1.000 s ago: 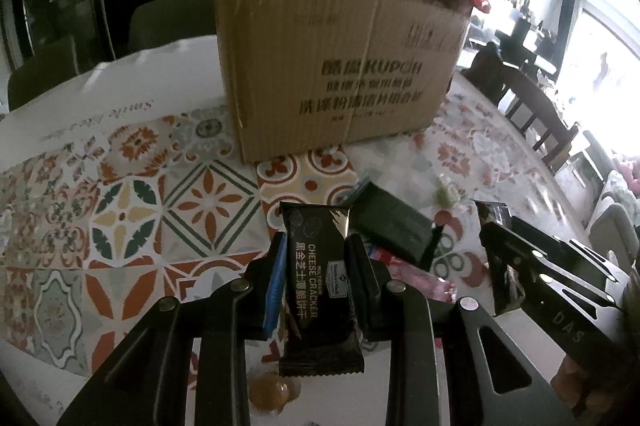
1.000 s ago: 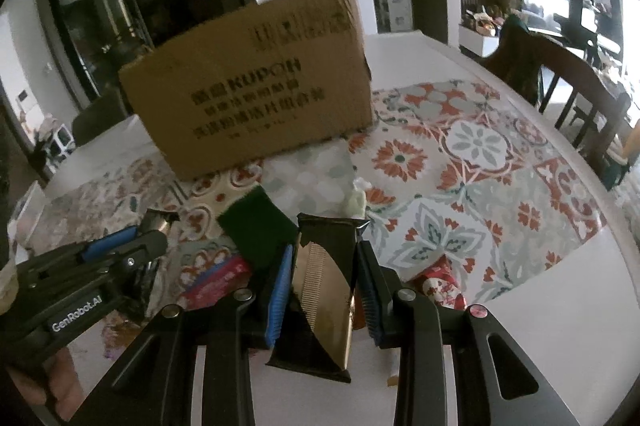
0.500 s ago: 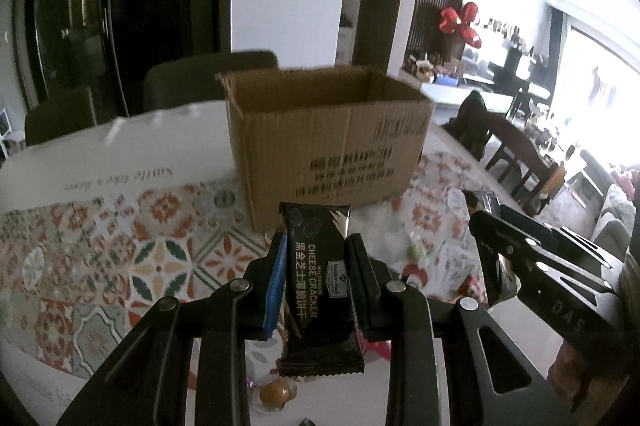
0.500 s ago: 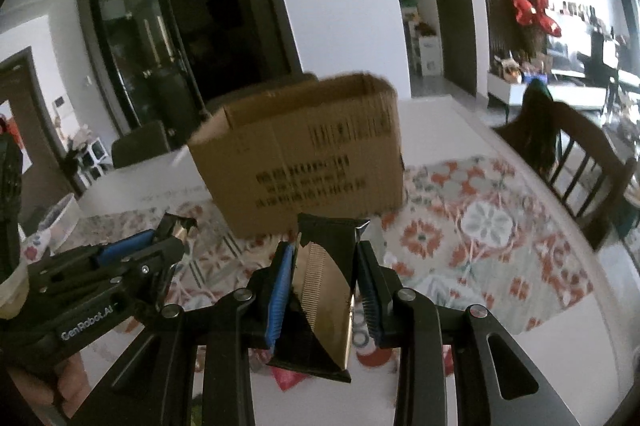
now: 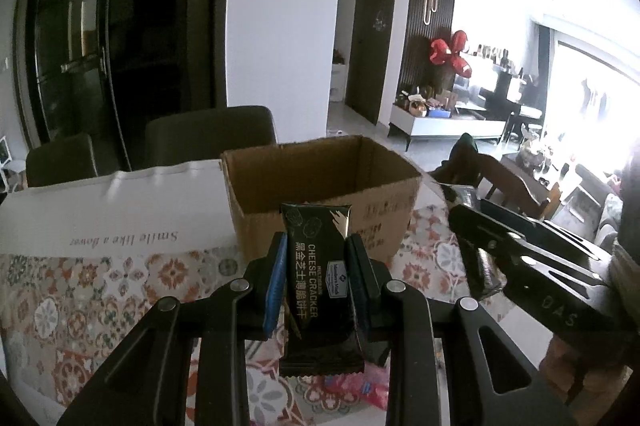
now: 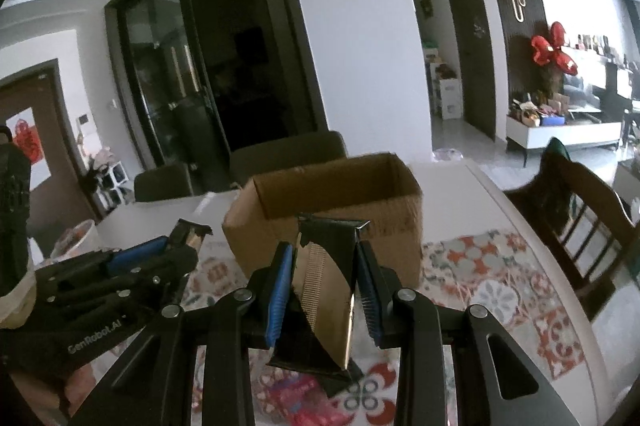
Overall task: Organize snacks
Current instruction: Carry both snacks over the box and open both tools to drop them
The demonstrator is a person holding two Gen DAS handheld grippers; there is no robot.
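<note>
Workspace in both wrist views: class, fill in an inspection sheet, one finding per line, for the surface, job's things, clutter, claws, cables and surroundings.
Surface: table under patterned cloth.
Job's things: open box, inside hidden; cracker pack; black-gold pack; pink wrappers on the cloth.
Clutter: nothing seen.
Claws: left claw shut on the cracker pack; right claw shut on the black-gold pack; both short of the box.
Cables: nothing seen.
Surroundings: dark chairs, wooden chair, glass doors, red ornament.
</note>
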